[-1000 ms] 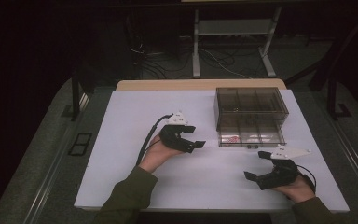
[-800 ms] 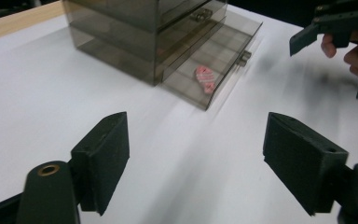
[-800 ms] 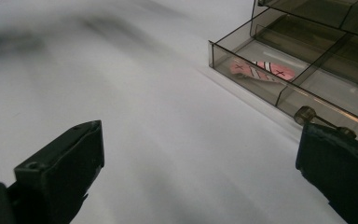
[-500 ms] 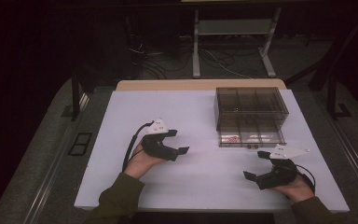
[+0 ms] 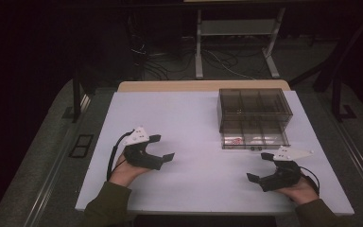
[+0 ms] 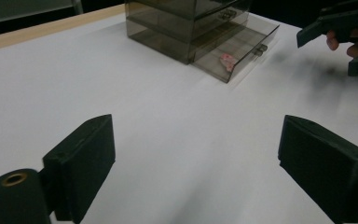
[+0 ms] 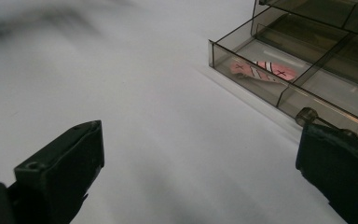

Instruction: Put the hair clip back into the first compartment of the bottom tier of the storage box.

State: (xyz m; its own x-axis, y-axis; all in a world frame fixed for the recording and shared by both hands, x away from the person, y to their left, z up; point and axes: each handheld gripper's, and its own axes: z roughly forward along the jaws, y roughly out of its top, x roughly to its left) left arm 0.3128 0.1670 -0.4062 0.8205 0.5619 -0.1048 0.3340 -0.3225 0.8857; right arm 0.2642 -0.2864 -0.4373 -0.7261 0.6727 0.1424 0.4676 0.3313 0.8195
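left gripper (image 5: 162, 147): jaws wide apart, nothing between them, low over the white table (image 5: 189, 123).
right gripper (image 5: 260, 167): jaws wide apart, empty, near the drawer front.
drawer box (image 5: 254, 109): far right of table, bottom drawer (image 5: 254, 140) pulled out.
pink item (image 7: 262, 71): lay in the drawer's left compartment.

Pink item (image 7: 262, 71) markings unreadable.

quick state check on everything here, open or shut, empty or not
left gripper: open, holding nothing
right gripper: open, holding nothing
drawer box: upright on the table
bottom drawer: pulled out
pink item: lying flat in the drawer's end compartment
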